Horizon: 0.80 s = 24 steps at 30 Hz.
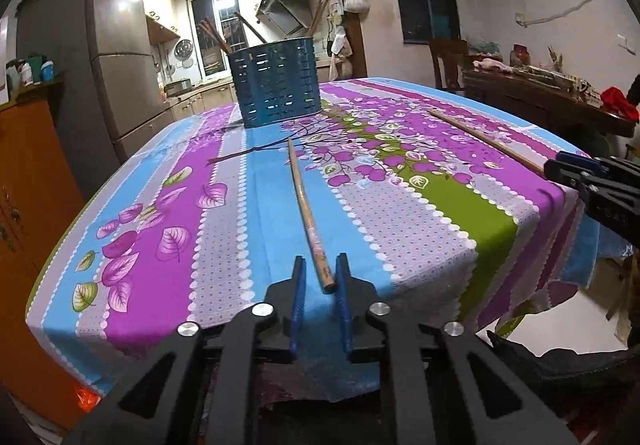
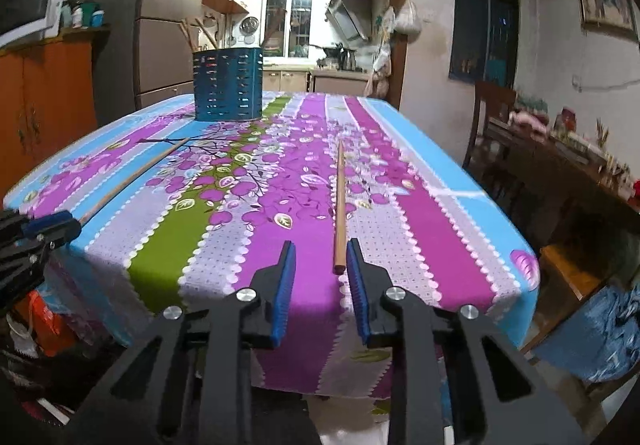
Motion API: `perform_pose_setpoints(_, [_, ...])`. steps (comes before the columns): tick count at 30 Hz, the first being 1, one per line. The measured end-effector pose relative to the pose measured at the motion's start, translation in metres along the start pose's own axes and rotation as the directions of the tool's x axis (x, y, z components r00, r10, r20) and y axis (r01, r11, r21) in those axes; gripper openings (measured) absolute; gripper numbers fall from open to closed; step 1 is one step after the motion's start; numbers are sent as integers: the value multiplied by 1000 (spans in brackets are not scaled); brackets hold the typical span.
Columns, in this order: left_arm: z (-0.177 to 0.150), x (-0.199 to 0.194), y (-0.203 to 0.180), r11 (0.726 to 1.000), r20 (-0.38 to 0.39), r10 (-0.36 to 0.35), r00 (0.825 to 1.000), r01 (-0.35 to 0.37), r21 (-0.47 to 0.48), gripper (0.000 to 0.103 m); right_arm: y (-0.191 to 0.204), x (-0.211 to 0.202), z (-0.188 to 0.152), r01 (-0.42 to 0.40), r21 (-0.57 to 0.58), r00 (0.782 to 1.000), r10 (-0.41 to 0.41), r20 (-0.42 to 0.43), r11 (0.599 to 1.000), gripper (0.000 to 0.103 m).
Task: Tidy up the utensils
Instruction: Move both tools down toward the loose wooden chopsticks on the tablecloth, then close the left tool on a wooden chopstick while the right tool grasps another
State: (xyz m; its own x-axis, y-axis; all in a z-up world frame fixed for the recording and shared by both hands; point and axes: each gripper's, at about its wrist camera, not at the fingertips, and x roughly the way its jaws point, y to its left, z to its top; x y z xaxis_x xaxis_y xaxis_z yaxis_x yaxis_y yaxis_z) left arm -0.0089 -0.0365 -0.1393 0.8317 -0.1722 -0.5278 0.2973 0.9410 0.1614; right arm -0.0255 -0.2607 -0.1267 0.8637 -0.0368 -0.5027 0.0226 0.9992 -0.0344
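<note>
On the desk (image 1: 224,205), two chopsticks (image 1: 308,213) (image 2: 340,205) are left unsorted; each tool (image 1: 320,265) (image 2: 318,249) is held apart around one end, others already stowed in the holder (image 1: 276,83).

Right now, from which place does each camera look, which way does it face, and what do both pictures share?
Left wrist: sits behind the left gripper, at the table's near edge, facing the blue utensil holder; its open fingers flank the left chopstick.
Right wrist: sits behind the right gripper, facing the same way; its open fingers flank the right chopstick.
Shared: holder, floral tablecloth, both chopsticks, and each view catches the other gripper at its side.
</note>
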Motion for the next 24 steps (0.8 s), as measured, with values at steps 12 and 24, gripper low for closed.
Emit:
perform_pose_setpoints(12, [0,2,-2,1000,4,6,1000,-6,5,11,-18,16,-4,-22,48,999,24,-35,999,9])
perform_pose_setpoints(24, [3,5,-1,1000,-11,24,1000,-24,19,8,-14,13,-5,-26,59,999,28,-23,998,5])
